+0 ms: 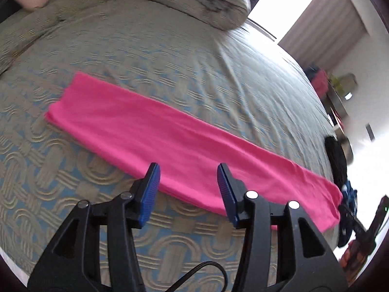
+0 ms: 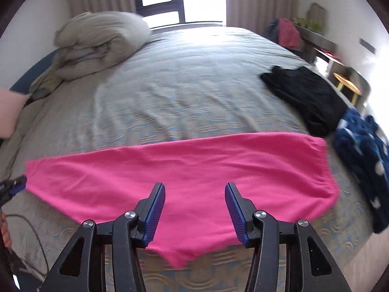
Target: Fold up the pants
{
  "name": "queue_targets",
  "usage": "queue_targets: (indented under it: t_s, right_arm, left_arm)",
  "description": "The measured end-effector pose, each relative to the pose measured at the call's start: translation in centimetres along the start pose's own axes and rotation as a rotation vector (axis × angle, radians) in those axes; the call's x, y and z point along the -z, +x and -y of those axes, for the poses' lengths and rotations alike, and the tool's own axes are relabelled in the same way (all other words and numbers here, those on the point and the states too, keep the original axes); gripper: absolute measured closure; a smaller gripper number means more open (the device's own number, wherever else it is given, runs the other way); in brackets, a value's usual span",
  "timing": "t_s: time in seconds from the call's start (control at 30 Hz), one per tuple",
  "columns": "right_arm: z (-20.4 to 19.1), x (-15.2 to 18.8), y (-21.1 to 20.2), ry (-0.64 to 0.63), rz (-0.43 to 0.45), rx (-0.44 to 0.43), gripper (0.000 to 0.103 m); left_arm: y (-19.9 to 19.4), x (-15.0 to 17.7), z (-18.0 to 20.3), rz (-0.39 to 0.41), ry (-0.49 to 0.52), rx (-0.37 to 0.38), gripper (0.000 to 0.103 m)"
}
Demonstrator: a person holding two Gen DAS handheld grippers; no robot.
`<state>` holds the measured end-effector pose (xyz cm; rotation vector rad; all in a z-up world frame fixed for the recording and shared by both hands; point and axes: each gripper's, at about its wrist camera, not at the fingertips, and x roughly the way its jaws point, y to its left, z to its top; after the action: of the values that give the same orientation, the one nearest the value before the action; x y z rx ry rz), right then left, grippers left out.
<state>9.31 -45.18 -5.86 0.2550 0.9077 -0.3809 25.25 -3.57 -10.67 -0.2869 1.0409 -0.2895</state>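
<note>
Bright pink pants point(image 1: 170, 131) lie flat on the patterned bedspread point(image 1: 145, 56), folded lengthwise into one long strip. In the right wrist view the pants point(image 2: 194, 165) have the gathered waistband on the right and the leg ends on the left. My left gripper point(image 1: 188, 170) hovers over the strip's near edge, open, with nothing between its blue pads. My right gripper point(image 2: 194, 187) is open above the seat of the pants, its pads clear of the cloth. The left gripper's blue tip point(image 2: 20, 181) shows by the leg ends.
A rolled beige duvet point(image 2: 97, 41) sits at the far left of the bed. A black garment point(image 2: 306, 95) and a navy white-dotted garment point(image 2: 362, 155) lie at the right edge. A pink pillow point(image 2: 9, 112) and a black cable point(image 2: 31, 231) are at the left.
</note>
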Motion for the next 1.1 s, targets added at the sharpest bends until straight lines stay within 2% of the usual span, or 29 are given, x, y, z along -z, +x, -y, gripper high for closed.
queue_targets:
  t_s: [0.1,0.2,0.27,0.3,0.33,0.43,0.5,0.57,0.63,0.73,0.8,0.87,1.0,1.1]
  right_arm:
    - [-7.4,0.3,2.8,-0.105,-0.045,-0.076,0.049]
    - [-14.0,0.9,4.5,-0.177,-0.085,-0.156,0.049]
    - [-18.0,1.4,4.7,-0.236,-0.096,-0.204,0.049]
    - [-19.4,1.5,4.8,-0.262,-0.097,-0.214,0.049]
    - [-20.7,1.6,4.8,-0.287,-0.096,-0.221,0.049]
    - [-24.3,1.8,4.9,-0.344,-0.098,-0.231,0.049]
    - [-25.8,1.8,5.2,-0.355,-0.108,-0.237,0.049]
    - [-26.6,1.7,5.5,-0.355,-0.117,-0.237,0.049]
    - [-27.4,1.6,6.1,-0.355,-0.125,-0.229,0.049]
    - [-28.4,1.4,6.8,-0.353,-0.137,-0.229,0.049]
    - [-28.8,1.3,7.1,-0.351,-0.147,-0.228,0.049]
    - [-29.3,1.4,7.4,-0.347,-0.162,-0.234,0.049]
    - [-29.8,1.6,7.3,-0.354,-0.169,-0.242,0.049]
    - [-29.7,1.4,7.4,-0.359,-0.169,-0.241,0.049]
  left_arm:
    - [-1.0,-0.4,-3.4,0.027,-0.048,-0.085,0.052]
    - [-1.9,-0.5,-4.6,0.054,-0.014,-0.171,0.051]
    - [-2.3,-0.5,-5.9,0.063,0.007,-0.201,0.044]
    - [-2.3,-0.6,-6.4,0.065,0.009,-0.212,0.035]
    - [-2.5,-0.6,-6.6,0.073,0.006,-0.221,0.030]
    - [-2.3,-0.8,-8.3,0.081,0.012,-0.244,0.030]
    - [-1.7,-1.0,-9.4,0.044,0.020,-0.249,0.028]
    - [-1.4,-1.0,-10.4,0.019,-0.001,-0.233,0.025]
    - [-0.8,-1.2,-12.4,-0.015,-0.083,-0.188,0.022]
    - [0.9,-1.2,-15.4,-0.103,-0.269,-0.027,0.022]
    - [2.2,-1.2,-16.5,-0.144,-0.342,0.076,0.021]
    - [2.1,-1.5,-16.3,-0.114,-0.346,0.102,0.017]
    - [2.3,-2.4,-16.0,-0.074,-0.364,0.138,0.017]
    - [2.6,-3.2,-16.3,-0.056,-0.372,0.134,0.017]
